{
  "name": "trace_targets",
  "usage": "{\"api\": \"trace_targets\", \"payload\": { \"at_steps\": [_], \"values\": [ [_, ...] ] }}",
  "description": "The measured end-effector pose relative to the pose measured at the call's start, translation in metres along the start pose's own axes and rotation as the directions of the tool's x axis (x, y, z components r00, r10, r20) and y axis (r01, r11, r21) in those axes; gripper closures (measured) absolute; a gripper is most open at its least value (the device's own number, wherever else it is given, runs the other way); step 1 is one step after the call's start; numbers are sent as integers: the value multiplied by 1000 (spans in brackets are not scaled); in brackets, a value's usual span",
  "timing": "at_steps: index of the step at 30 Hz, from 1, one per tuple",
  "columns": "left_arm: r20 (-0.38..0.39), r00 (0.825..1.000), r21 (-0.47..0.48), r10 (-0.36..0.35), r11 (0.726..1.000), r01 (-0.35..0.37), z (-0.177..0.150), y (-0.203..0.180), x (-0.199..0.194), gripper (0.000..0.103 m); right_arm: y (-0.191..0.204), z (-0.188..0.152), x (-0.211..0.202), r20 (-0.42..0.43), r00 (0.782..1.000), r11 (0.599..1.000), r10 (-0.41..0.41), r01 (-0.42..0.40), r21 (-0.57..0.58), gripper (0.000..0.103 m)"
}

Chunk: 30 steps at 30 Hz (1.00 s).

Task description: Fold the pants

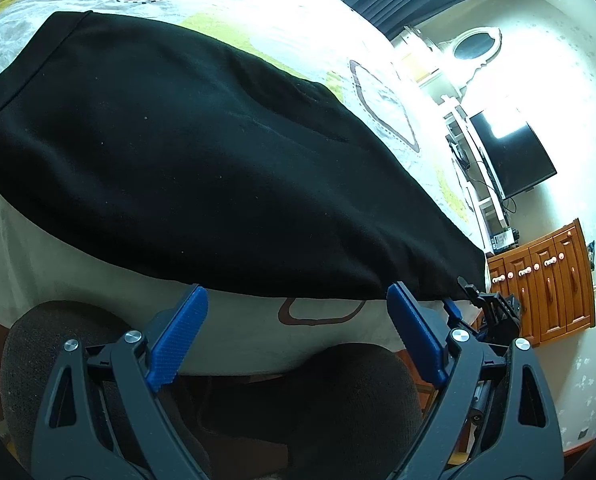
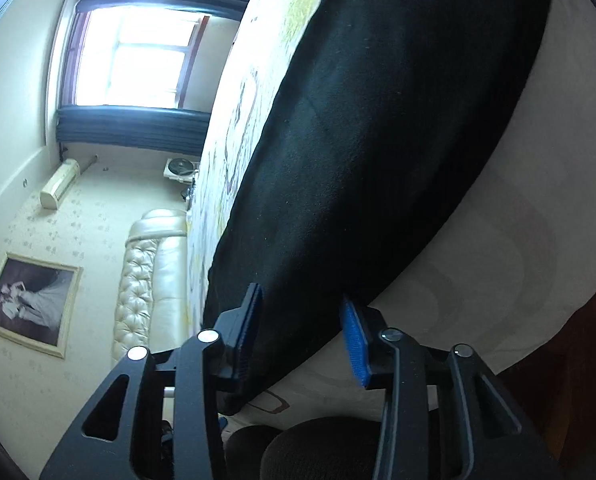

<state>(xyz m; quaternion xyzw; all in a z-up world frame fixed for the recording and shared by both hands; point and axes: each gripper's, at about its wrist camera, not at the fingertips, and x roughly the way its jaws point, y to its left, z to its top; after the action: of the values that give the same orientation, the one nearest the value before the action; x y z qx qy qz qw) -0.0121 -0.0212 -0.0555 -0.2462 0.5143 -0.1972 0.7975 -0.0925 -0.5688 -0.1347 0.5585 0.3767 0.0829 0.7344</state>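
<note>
Black pants [image 1: 201, 152] flat on bedspread [image 1: 298, 20]; left gripper [image 1: 298, 300] fingers wide apart, empty; right gripper [image 2: 302, 312] straddling pants edge, clamping unclear; television [image 1: 514, 156] only left view, window [image 2: 137, 64] only right

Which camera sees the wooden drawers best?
The left wrist view. The wooden drawers stand at its right edge, with their knobs and handles plain to see. The right wrist view does not show them at all; it looks toward the window instead.

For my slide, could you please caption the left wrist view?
Open left gripper hovers at the near edge of black pants spread on a patterned bedspread.
</note>
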Motion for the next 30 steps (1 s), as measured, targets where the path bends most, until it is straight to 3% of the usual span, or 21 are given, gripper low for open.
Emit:
{"api": "trace_targets", "payload": {
  "at_steps": [2, 4, 11, 14, 16, 17, 20, 22, 25, 27, 30],
  "values": [
    [-8, 1000, -4, 3, 1000, -3, 0, -2, 3, 12, 8, 0, 1, -2, 1000, 999, -16, 16, -42, 84],
    [-17, 1000, -3, 8, 1000, -8, -1, -2, 6, 12, 8, 0, 4, -3, 1000, 999, -26, 25, -42, 89],
    [-25, 1000, 14, 0, 1000, 0, -3, -10, 9, 12, -3, -9, 6, -29, 997, 998, -69, 69, -12, 95],
    [-27, 1000, 34, 4, 999, -4, -2, -12, 10, 12, -13, -8, 5, -43, 999, 999, -25, 27, 34, 94],
    [-29, 1000, 30, 5, 1000, -4, -1, -11, 11, 12, -15, -4, 2, -60, 998, 999, -3, 5, 44, 91],
    [-28, 1000, 27, 2, 1000, -1, 0, -10, 11, 12, -13, -2, -4, -53, 999, 999, -12, 14, 33, 83],
    [-18, 1000, 36, 2, 999, -1, 2, -9, 8, 12, -10, 15, -37, 22, 999, 999, -30, 30, -13, 65],
    [-8, 1000, 44, 5, 999, -5, 4, -7, 6, 12, -6, 39, -72, 114, 993, 998, -30, 35, -47, 65],
    [4, 1000, 37, 15, 999, -15, 9, -2, 3, 12, -7, 86, -128, 249, 967, 992, -44, 72, -101, 42],
    [10, 1000, 24, 23, 999, -23, 10, 2, 1, 12, -13, 123, -158, 317, 941, 977, -118, 168, -133, 41],
    [22, 999, 6, 41, 999, -41, 11, 6, -2, 12, -34, 169, -179, 350, 899, 942, -263, 318, -109, 41]
  ]
}}
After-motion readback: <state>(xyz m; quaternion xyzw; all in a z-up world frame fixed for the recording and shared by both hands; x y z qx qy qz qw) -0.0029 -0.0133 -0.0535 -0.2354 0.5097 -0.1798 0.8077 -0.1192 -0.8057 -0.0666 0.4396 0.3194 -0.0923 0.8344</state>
